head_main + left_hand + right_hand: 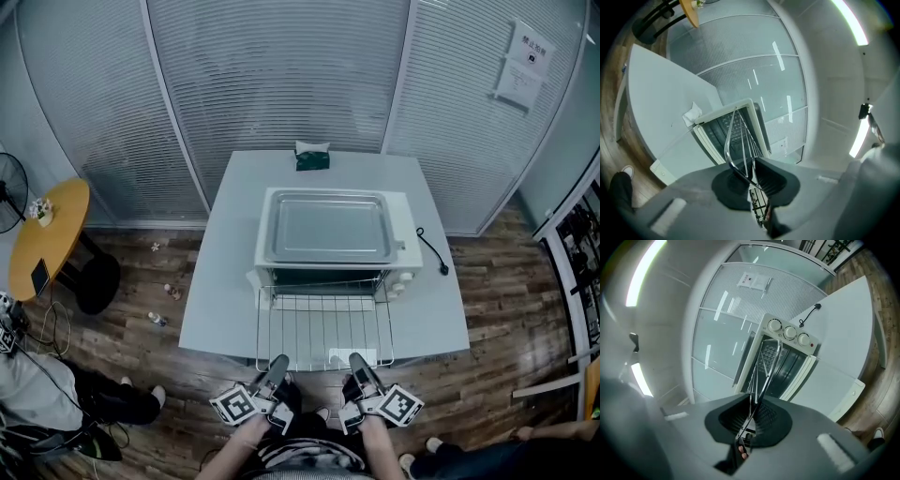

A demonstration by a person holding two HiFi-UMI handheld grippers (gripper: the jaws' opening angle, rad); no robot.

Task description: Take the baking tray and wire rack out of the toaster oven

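Fingers of the left gripper [279, 362] and right gripper [357, 360] pinch the silvery, thin-barred, seemingly level wire rack [323, 328].

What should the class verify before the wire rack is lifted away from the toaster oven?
1. Left tongs shut on wire rack front edge: ok.
2. Right tongs shut on same edge: ok.
3. Rack's rear clear of toaster oven: cannot tell.
4. Baking tray already out, resting on the oven's top: ok.
5. Bare table beside oven for set-down: ok.
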